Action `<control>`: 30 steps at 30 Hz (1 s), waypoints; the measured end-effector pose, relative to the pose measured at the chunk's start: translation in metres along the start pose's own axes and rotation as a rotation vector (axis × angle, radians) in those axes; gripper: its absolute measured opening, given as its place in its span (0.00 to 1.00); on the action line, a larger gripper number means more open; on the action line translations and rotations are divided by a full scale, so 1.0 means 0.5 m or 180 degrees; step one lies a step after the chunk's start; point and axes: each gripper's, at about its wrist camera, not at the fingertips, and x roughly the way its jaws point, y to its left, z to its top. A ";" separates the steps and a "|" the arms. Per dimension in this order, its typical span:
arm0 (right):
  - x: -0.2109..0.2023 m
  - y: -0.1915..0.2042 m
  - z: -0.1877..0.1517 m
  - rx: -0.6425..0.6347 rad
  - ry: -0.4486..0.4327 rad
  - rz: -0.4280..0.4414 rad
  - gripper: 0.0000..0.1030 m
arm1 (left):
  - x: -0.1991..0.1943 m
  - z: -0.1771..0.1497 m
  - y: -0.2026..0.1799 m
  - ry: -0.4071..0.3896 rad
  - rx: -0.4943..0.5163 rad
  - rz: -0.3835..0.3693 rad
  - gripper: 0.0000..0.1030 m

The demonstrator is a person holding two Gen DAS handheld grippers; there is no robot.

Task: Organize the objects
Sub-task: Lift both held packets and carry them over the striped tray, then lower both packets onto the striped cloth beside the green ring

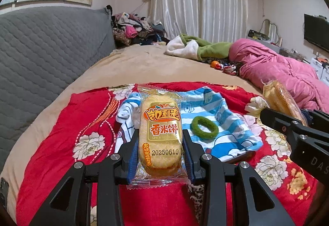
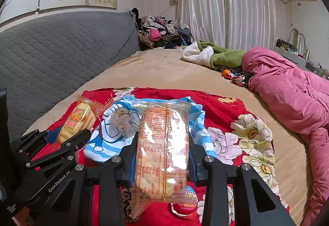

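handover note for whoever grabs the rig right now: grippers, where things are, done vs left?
Left gripper: shut on a rice cracker packet, label side up, held above the red floral cloth.
Right gripper: shut on a second cracker packet, printed back side up.
On the cloth: blue striped garment with a green hair tie lying on it; a small red-lidded item sits below the right packet.
Done: both packets picked up.
Left: set both down; garment and hair tie untouched. Destination not visible.

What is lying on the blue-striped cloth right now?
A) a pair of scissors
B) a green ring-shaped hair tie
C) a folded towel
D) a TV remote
B: in the left wrist view a green hair tie lies flat on the blue-striped cloth, right of the rice cracker packet that the left gripper clamps.
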 end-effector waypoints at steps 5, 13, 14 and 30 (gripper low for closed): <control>0.031 -0.001 0.004 -0.0001 0.0038 0.0014 0.38 | 0.035 0.004 0.001 0.0042 0.0005 0.0002 0.38; 0.083 -0.007 0.013 -0.0021 0.0075 0.0024 0.38 | 0.088 0.012 0.004 0.0086 0.0004 0.0009 0.38; 0.088 -0.008 0.015 -0.0024 0.0077 0.0025 0.38 | 0.094 0.014 0.005 0.0082 -0.0002 0.0016 0.38; 0.184 -0.006 0.026 -0.0037 0.0157 0.0072 0.38 | 0.190 0.014 0.004 0.0173 -0.0039 0.0017 0.38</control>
